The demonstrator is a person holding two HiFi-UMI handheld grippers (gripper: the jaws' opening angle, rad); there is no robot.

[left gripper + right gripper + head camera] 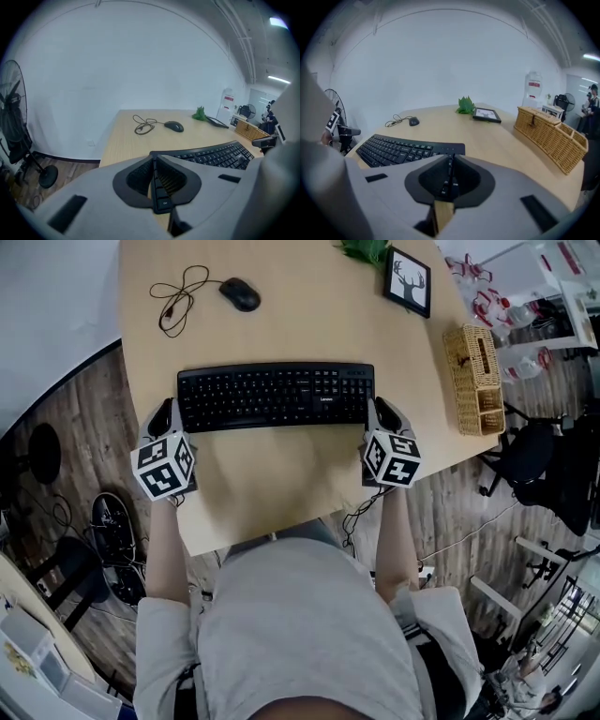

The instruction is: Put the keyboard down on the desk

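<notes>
A black keyboard (275, 396) stretches level across the front half of the wooden desk (309, 324); I cannot tell whether it rests on the desk or hangs just above it. My left gripper (169, 416) is shut on its left end, and the edge keys show pinched between the dark pads (174, 180). My right gripper (384, 413) is shut on its right end, with the keyboard's (398, 149) end edge clamped between that gripper's pads (464, 180). In the left gripper view the keyboard (215, 154) runs off to the right.
A black mouse (240, 293) with a coiled cable (178, 296) lies at the back left. A framed picture (409, 280) and a green plant (366, 249) stand at the back right. A wicker basket (475, 379) sits on the right edge. A fan (11, 112) stands left of the desk.
</notes>
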